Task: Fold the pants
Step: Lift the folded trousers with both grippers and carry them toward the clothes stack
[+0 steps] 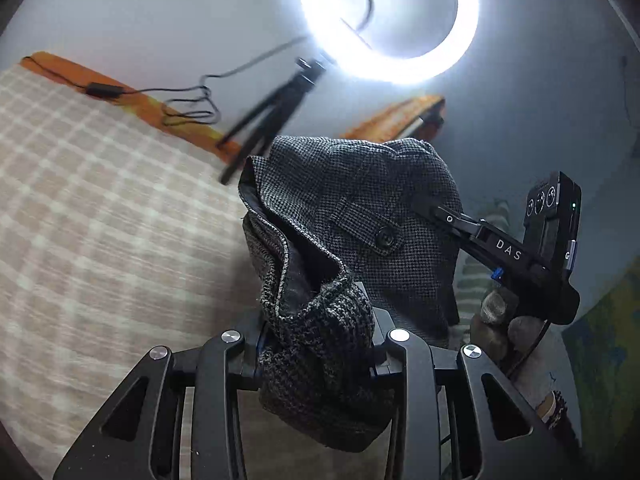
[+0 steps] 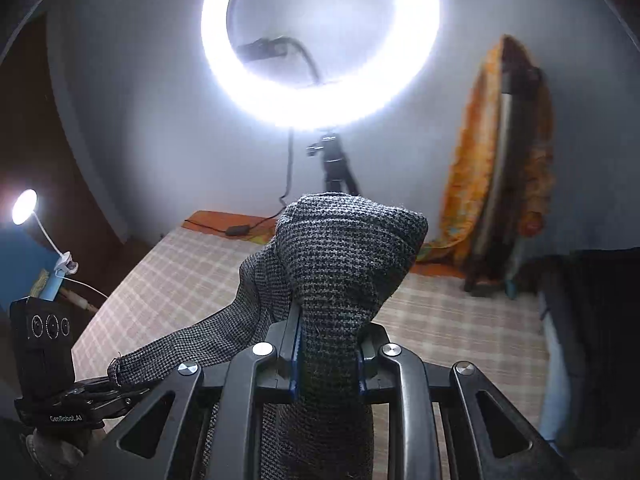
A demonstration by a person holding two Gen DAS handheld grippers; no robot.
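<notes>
The pants (image 1: 360, 200) are dark grey houndstooth cloth with a buttoned pocket flap (image 1: 368, 224). They hang in the air between both grippers, above the bed. My left gripper (image 1: 316, 344) is shut on a bunched edge of the pants. It also shows in the right wrist view (image 2: 116, 376), low at the left, pinching a corner. My right gripper (image 2: 328, 356) is shut on a fold of the pants (image 2: 348, 248) that rises over its fingers. It shows in the left wrist view (image 1: 428, 204) too, clamped on the cloth from the right.
A bed with a beige checked sheet (image 1: 100, 208) lies below. A lit ring light (image 2: 320, 40) on a small tripod (image 2: 336, 164) stands at the far edge, with a cable and adapter (image 1: 104, 90). An orange cloth (image 2: 500, 152) hangs at the right. A desk lamp (image 2: 24, 206) is at the left.
</notes>
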